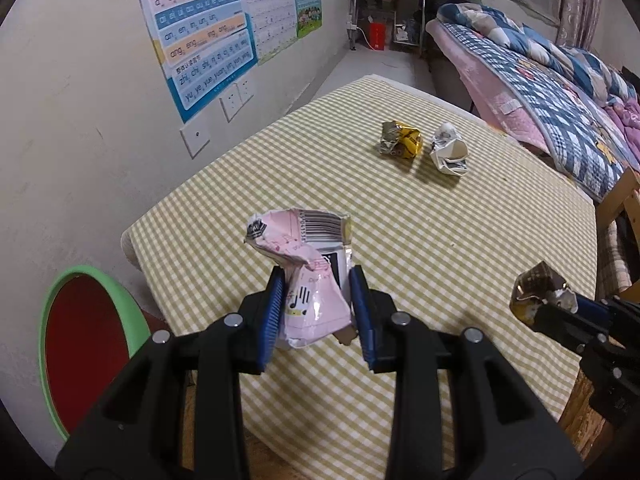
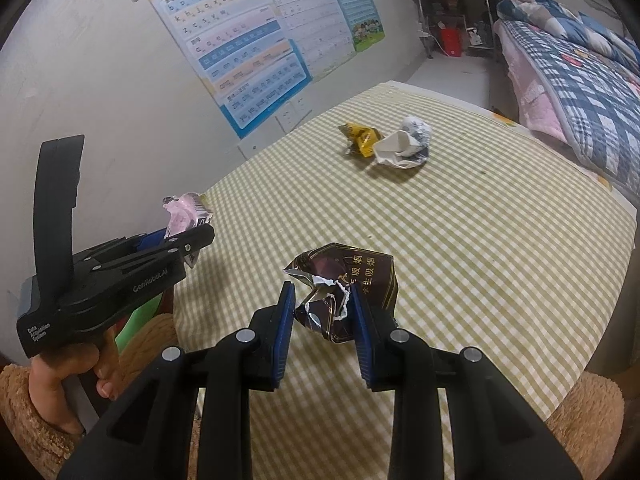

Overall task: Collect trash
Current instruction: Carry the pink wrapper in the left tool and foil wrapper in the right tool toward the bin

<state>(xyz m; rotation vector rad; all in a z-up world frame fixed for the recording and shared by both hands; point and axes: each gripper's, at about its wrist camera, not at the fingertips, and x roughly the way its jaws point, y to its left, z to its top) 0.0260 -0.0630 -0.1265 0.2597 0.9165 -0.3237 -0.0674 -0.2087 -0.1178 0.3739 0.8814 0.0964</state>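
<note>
My left gripper (image 1: 316,296) is shut on a crumpled pink wrapper (image 1: 308,276) and holds it above the near left part of the checked table (image 1: 440,240). My right gripper (image 2: 322,312) is shut on a crumpled dark brown cigarette pack (image 2: 352,284) above the table's near edge. In the left wrist view the right gripper (image 1: 560,304) shows at the right with the pack (image 1: 536,292). In the right wrist view the left gripper (image 2: 188,240) shows at the left with the pink wrapper (image 2: 184,208). A crumpled yellow wrapper (image 1: 402,139) and a crumpled white pack (image 1: 450,150) lie at the table's far side.
A bin with a green rim and red inside (image 1: 80,340) stands left of the table, below its edge. Posters (image 1: 200,32) hang on the left wall. A bed with a checked quilt (image 1: 560,92) runs along the right. A dark desk (image 1: 384,8) stands far back.
</note>
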